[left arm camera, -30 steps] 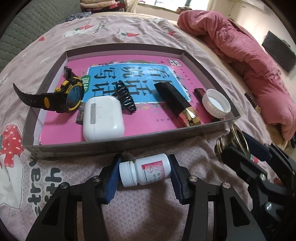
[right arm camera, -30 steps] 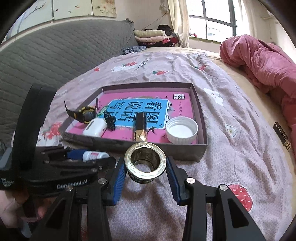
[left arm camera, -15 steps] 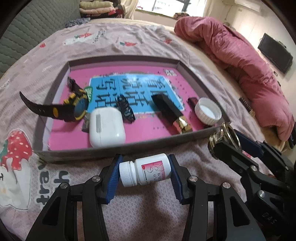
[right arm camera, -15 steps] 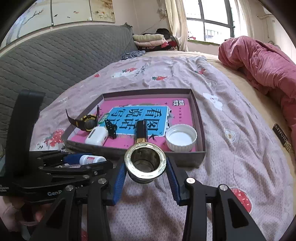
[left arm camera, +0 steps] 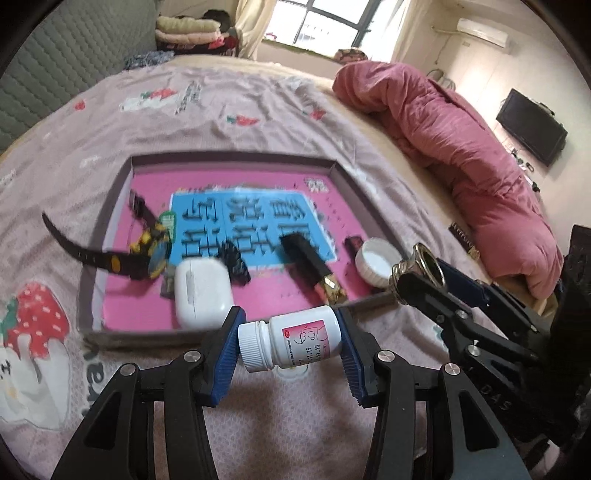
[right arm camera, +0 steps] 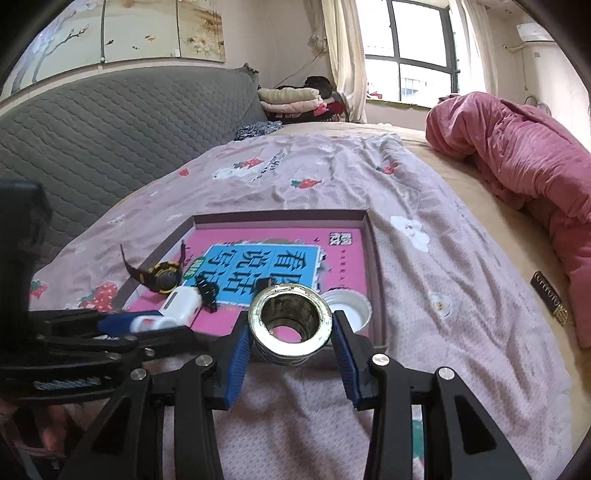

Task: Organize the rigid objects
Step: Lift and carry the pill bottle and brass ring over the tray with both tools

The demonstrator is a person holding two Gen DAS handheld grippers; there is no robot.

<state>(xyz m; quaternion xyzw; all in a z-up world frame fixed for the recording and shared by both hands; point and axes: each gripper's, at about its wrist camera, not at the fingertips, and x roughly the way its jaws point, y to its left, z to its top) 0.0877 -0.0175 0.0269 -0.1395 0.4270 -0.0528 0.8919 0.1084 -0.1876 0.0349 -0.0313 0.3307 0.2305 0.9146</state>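
Inside one tray (left arm camera: 110,206): one watch (left arm camera: 147,254), one cap (left arm camera: 376,262).

We're in a bedroom, daylight pouring through a tall window (right arm camera: 410,55) with pale curtains (right arm camera: 343,55). A wide bed carries a mauve sheet (right arm camera: 332,177) printed with strawberries, and a rumpled pink quilt (left arm camera: 461,147) is heaped along its far side. Grey quilted headboard (right arm camera: 92,129) on the left, a painted panel (right arm camera: 129,33) above it. Folded clothes (right arm camera: 291,99) are stacked by the window, an air conditioner (left arm camera: 480,31) sits high on the cream wall, and a dark television (left arm camera: 532,127) is mounted lower.
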